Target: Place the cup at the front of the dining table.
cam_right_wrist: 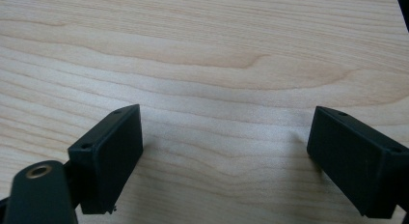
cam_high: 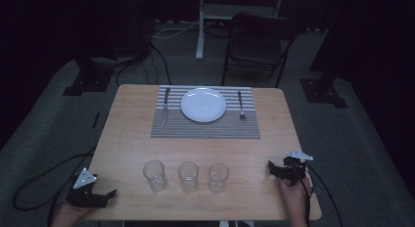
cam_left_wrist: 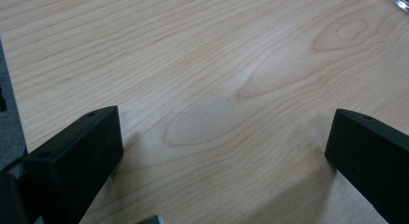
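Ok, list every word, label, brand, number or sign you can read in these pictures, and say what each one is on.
None can be read.
The plate, knife, fork, striped placemat and three glasses carry no visible print in the high view.
The left gripper and right gripper show plain black jaws.
The wooden table shows only grain.

pale matt wood table (cam_left_wrist: 231, 64), 3 clear glasses (cam_high: 155, 175), glossy white plate (cam_high: 203, 104).

Right tongs (cam_right_wrist: 226, 156): two black jaws spread wide, nothing between them, low over bare light-wood table (cam_right_wrist: 217, 64); grain runs crosswise.
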`<state>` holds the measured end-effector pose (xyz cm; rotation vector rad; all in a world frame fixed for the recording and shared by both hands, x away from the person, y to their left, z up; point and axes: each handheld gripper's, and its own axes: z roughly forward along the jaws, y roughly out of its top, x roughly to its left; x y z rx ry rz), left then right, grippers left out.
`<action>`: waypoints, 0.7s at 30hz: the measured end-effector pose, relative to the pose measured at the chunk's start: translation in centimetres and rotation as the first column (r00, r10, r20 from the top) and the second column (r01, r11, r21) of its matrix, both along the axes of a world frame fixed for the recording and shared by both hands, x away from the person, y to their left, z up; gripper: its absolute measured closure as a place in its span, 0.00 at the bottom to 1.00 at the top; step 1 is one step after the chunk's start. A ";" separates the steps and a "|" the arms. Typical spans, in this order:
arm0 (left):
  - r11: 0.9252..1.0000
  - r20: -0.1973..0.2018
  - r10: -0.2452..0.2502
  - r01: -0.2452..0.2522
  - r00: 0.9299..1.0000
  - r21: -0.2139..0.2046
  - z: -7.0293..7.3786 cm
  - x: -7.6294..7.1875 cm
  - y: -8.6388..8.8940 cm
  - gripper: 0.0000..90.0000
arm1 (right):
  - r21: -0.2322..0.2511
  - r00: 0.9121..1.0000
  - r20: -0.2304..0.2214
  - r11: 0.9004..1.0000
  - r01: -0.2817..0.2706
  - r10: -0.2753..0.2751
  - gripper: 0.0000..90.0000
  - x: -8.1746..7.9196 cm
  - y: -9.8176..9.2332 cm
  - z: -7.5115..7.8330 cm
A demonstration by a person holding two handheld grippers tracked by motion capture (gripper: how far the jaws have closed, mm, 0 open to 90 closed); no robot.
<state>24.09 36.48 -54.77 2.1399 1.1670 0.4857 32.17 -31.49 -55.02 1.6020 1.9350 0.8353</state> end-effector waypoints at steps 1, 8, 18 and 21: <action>1.000 0.000 0.000 0.000 1.000 0.000 0.0 0.0 0.0 0.00 | 0.000 1.000 0.000 1.000 0.000 0.000 0.14 0.0 0.0 0.0; 1.000 -0.022 -0.021 0.021 1.000 -0.009 0.2 -0.2 0.2 0.00 | 0.000 1.000 0.000 1.000 0.000 0.000 0.14 0.0 0.0 0.0; 0.999 -0.033 -0.034 0.034 0.999 0.016 0.3 0.1 0.1 0.00 | 0.000 1.000 0.000 1.000 0.000 0.000 0.14 0.0 0.0 0.0; 0.999 -0.038 -0.038 0.039 0.999 0.022 0.4 0.1 0.1 0.00 | 0.000 1.000 0.000 1.000 0.000 0.000 0.14 0.0 0.0 0.0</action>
